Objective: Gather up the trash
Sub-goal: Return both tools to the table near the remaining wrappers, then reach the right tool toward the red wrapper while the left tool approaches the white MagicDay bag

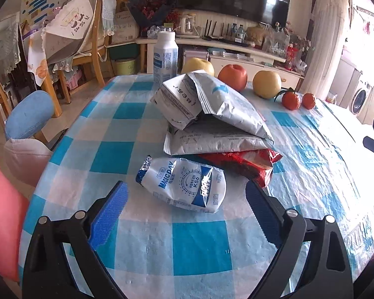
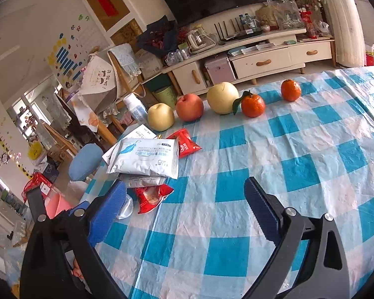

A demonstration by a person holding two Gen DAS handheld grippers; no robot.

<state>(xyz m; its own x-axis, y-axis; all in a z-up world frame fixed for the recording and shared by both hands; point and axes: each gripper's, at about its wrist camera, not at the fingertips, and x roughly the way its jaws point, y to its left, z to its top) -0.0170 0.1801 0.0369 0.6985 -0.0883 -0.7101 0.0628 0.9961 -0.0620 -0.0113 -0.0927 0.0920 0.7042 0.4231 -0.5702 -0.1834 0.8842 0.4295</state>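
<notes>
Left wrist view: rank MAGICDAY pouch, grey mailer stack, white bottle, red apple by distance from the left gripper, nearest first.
From the left gripper:
1. MAGICDAY pouch, lying between the open fingers.
2. Grey mailer stack, just behind it, mid-table.
3. White bottle and red apple, both at the far edge; too close to call.

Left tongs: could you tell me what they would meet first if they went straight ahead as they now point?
Most likely the white and blue MAGICDAY pouch, lying just ahead of the open left tongs; the red wrapper lies beyond it.
</notes>
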